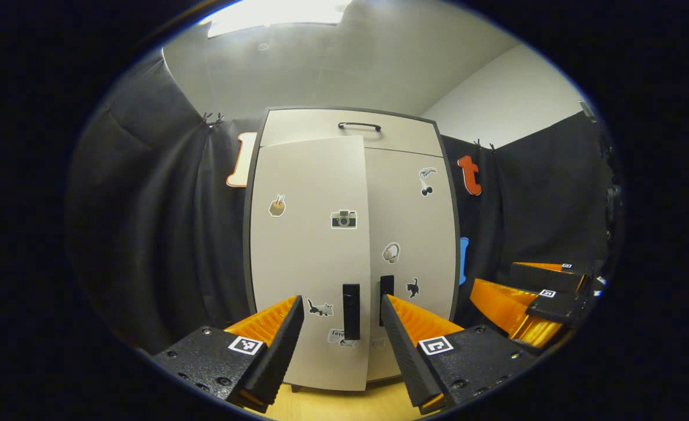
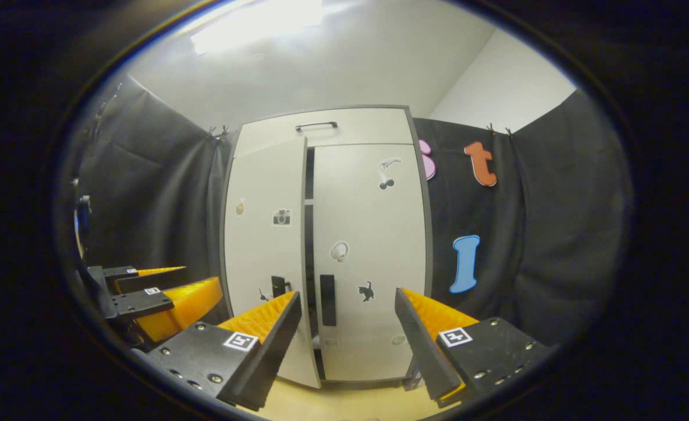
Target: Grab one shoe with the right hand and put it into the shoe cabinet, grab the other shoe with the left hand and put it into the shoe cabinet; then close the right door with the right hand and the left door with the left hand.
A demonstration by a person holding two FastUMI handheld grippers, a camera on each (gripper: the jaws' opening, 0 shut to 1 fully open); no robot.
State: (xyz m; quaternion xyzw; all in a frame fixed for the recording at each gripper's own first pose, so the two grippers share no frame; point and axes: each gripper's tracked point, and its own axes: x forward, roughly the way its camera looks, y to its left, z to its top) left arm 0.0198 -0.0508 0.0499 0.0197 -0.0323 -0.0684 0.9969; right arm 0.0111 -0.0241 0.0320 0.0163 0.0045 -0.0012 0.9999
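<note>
Facing the shoe cabinet, the left gripper hung level with its fingers spread wide, holding nothing — the left door's handle showed between them. The left door stood slightly ajar; the right door was flush. The right gripper was likewise wide open and empty, aimed at the right door's handle, beside the other.

Matt, smooth laminate shoe cabinet with stickers, against draped matt cloth on pale wood floor.
</note>
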